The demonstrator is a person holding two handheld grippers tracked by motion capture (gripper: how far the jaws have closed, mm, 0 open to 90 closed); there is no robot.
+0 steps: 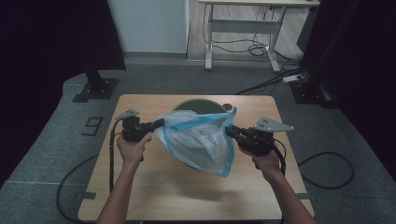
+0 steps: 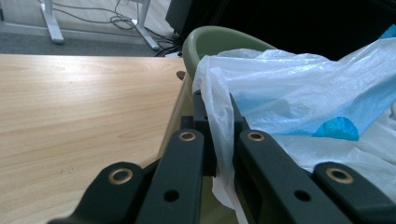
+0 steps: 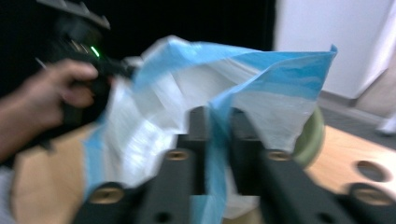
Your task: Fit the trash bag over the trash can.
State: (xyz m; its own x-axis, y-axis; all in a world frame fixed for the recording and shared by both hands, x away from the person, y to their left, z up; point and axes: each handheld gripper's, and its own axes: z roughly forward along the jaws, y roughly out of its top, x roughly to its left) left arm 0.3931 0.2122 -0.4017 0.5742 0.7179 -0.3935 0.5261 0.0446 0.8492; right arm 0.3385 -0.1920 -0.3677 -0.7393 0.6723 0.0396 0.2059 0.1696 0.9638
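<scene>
A thin white and blue plastic bag [image 1: 201, 140] hangs stretched between both grippers above the wooden table [image 1: 154, 186]. My left gripper [image 1: 161, 123] is shut on the bag's left edge; in the left gripper view the white film [image 2: 219, 116] is pinched between the jaws. My right gripper [image 1: 229, 130] is shut on the bag's right edge, with a blue strip [image 3: 215, 140] clamped between its jaws. Behind and under the bag stands a green bin [image 1: 198, 105], its rim [image 2: 210, 37] just past the left jaws. The other hand and its gripper [image 3: 88, 56] show at the left of the right gripper view.
A round hole [image 1: 227, 107] is in the table near the bin. Beyond the table are a black stand base [image 1: 95, 88], a white desk frame [image 1: 243, 32] and cables [image 1: 271, 79] on the grey floor. Another cable loops on the floor at right [image 1: 331, 172].
</scene>
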